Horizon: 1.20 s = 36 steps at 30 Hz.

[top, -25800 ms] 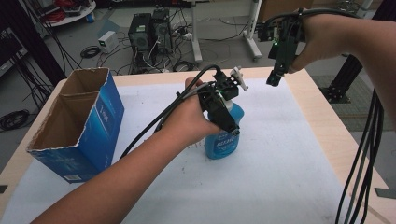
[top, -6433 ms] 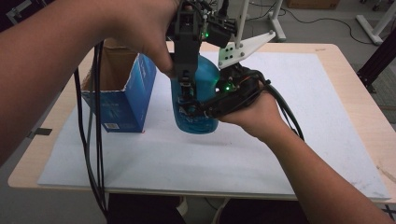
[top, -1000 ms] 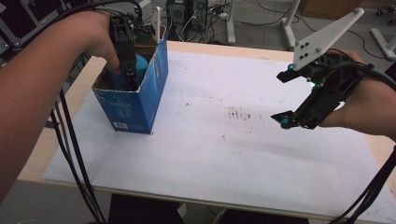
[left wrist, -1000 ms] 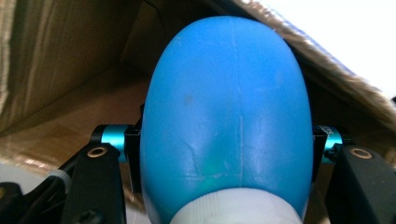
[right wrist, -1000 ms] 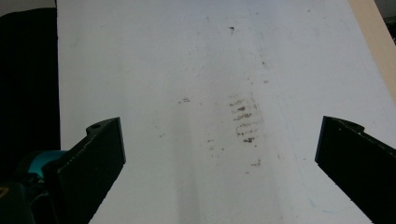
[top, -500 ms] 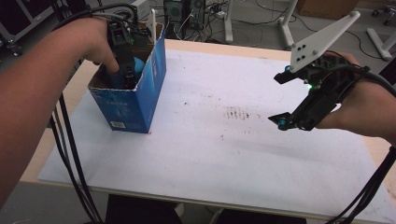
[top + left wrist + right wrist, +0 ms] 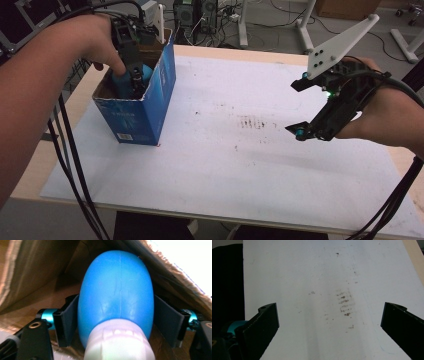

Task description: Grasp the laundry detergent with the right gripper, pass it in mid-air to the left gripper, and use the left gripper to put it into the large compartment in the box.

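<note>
Spreading left jaws around blue bottle (image 7: 115, 287) in box (image 7: 150, 107), right jaws wide over scuffed white table (image 7: 240, 165).

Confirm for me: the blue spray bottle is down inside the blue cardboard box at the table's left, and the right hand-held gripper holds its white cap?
Not quite. The right hand-held gripper holds nothing; the right gripper view shows its jaws wide apart over bare white table. The blue spray bottle is inside the blue cardboard box at the left.

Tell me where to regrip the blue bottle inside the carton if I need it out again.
Grip the blue bottle across its rounded shoulders just below the white collar, coming straight down through the open top of the carton. Its walls block the sides; the left gripper sits there.
</note>
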Motion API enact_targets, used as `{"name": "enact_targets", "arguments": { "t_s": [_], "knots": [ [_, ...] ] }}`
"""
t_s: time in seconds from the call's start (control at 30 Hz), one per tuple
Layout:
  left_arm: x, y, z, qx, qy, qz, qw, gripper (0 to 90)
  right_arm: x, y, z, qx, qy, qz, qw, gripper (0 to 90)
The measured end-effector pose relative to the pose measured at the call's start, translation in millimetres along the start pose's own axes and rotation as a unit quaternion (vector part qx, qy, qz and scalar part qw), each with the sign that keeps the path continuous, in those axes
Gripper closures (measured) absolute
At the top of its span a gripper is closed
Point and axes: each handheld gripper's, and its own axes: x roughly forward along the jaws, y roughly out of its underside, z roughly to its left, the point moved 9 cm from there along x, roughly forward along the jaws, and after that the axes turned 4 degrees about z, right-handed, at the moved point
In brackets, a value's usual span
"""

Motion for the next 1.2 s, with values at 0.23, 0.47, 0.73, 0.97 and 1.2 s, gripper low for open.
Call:
{"name": "enact_targets", "arguments": {
  "t_s": [0.23,0.47,0.73,0.97,1.2],
  "knots": [
    [-12.8,1.5,-0.2,-0.005,-0.004,0.000,1.0000,21.3,-1.3,1.5,1.3,-0.002,0.002,0.001,1.0000,0.6],
    [-30.1,3.1,-3.3,-0.003,-0.011,-0.001,0.9999,17.8,-3.6,3.1,0.7,-0.003,-0.001,-0.001,1.0000,0.7],
    [-63.8,4.6,-13.2,-0.005,-0.019,-0.013,0.9997,15.3,-5.8,8.4,-4.6,0.004,-0.005,0.000,1.0000,0.7],
    [-84.8,1.9,-32.6,0.033,-0.018,-0.021,0.9991,11.5,-14.0,9.6,-11.2,0.007,-0.009,0.011,0.9999,0.6],
    [-92.4,-10.6,-58.8,0.087,-0.018,-0.022,0.9958,7.3,-23.4,11.7,-20.8,-0.002,-0.015,0.042,0.9990,0.6]
  ]
}}
